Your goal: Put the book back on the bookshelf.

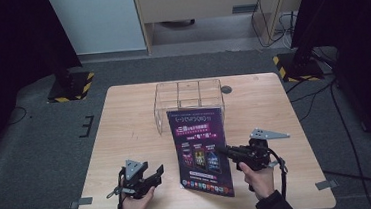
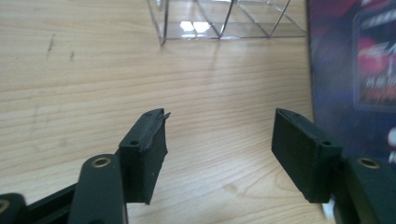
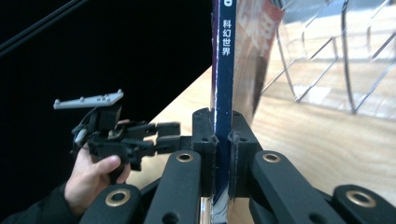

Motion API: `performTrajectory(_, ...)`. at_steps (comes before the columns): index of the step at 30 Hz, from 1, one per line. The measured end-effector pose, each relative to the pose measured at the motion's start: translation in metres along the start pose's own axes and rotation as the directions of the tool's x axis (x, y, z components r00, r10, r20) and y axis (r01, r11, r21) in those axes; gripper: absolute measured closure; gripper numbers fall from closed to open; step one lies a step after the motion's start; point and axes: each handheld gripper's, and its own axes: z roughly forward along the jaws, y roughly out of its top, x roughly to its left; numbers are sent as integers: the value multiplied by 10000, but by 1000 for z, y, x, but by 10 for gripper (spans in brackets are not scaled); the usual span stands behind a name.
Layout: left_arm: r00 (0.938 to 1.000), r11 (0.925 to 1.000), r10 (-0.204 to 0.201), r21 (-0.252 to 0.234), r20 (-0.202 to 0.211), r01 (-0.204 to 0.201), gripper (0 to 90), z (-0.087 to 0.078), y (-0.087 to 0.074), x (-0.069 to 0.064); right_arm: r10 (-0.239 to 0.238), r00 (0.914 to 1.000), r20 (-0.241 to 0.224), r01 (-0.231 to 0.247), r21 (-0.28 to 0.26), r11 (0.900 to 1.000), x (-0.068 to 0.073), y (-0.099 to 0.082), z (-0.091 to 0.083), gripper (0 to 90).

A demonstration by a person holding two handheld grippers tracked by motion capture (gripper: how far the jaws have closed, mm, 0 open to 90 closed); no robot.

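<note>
Jaws of the right gripper [image 3: 223, 140] pinch the magazine [image 1: 200, 151] by its edge, raised off the table [image 1: 124, 119]. Left gripper [image 2: 219, 154] jaws stand spread, nothing between them. Behind, the clear acrylic organizer [image 1: 189, 103] has bare compartments.

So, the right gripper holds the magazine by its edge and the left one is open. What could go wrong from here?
1. The right gripper pinches only a thin edge of the magazine, so it may sag or slip out.
2. The clear divided box stands right behind the magazine; a swing could knock into it.
3. The left gripper is open beside the magazine with nothing between its pads, so nothing supports that side.
</note>
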Motion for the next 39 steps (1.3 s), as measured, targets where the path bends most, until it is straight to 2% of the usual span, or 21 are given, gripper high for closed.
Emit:
performTrajectory(8,9986,9992,30,396,-521,-9,278,-3,-8,19,-420,9987,294,432,-410,9982,8,18,-5,846)
performTrajectory(12,9949,9967,341,772,-946,-268,255,1,-11,25,-754,9961,466,781,-582,9952,14,27,-7,846)
performTrajectory(16,9907,9944,531,977,-1255,-409,245,5,-13,30,-872,9945,581,919,-836,9923,17,36,-10,845)
performTrajectory(26,9864,9934,357,1129,-1605,-176,218,8,-14,40,-1083,9912,759,1181,-1392,9832,24,55,-21,846)
performTrajectory(30,9798,9905,489,1354,-1938,-226,211,11,-15,42,-1230,9885,874,1358,-1590,9779,27,65,-24,845)
performTrajectory(32,9800,9907,375,1358,-1954,-109,202,12,-15,44,-1247,9879,919,1388,-1681,9759,29,68,-25,845)
performTrajectory(39,9767,9886,460,1497,-2098,-144,193,14,-16,46,-1325,9823,1322,1579,-2052,9659,28,83,-29,846)
